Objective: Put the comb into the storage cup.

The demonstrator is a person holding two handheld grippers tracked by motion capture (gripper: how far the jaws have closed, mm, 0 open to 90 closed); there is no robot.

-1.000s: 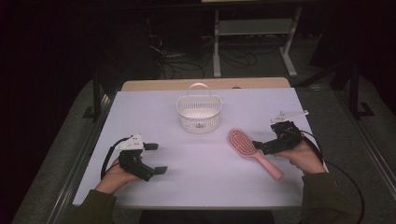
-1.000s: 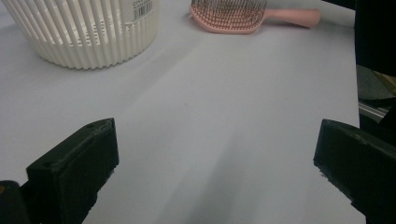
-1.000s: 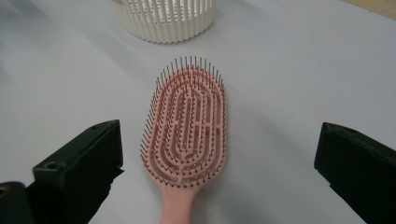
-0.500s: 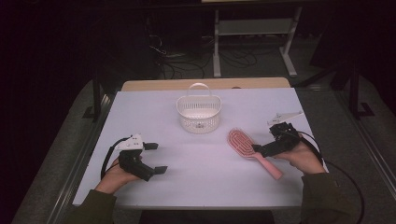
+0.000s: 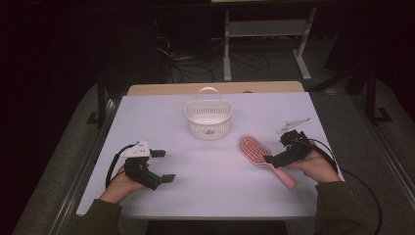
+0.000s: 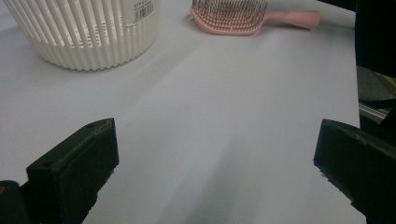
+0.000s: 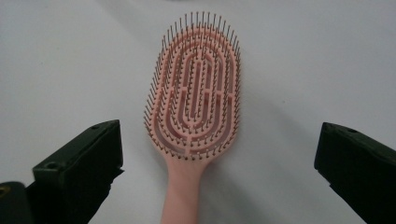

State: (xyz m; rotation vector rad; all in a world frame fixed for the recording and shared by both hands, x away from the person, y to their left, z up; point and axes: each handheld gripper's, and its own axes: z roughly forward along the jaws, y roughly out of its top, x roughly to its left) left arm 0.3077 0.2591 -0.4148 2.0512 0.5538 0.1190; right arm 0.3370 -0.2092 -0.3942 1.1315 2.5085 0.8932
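Label: a barcode sticker on the wall of the white slatted basket (image 6: 88,32); its print is too small to read
Hairbrush: a pink brush (image 7: 196,102) lying bristles up on the white table (image 5: 210,191), right of the basket (image 5: 208,120) and apart from it
Right gripper (image 5: 280,152): jaws spread wide, poised over the brush handle, one jaw to each side; contact with the handle cannot be told
Left gripper (image 5: 162,166): jaws spread wide, nothing between them, low over bare table at the near left
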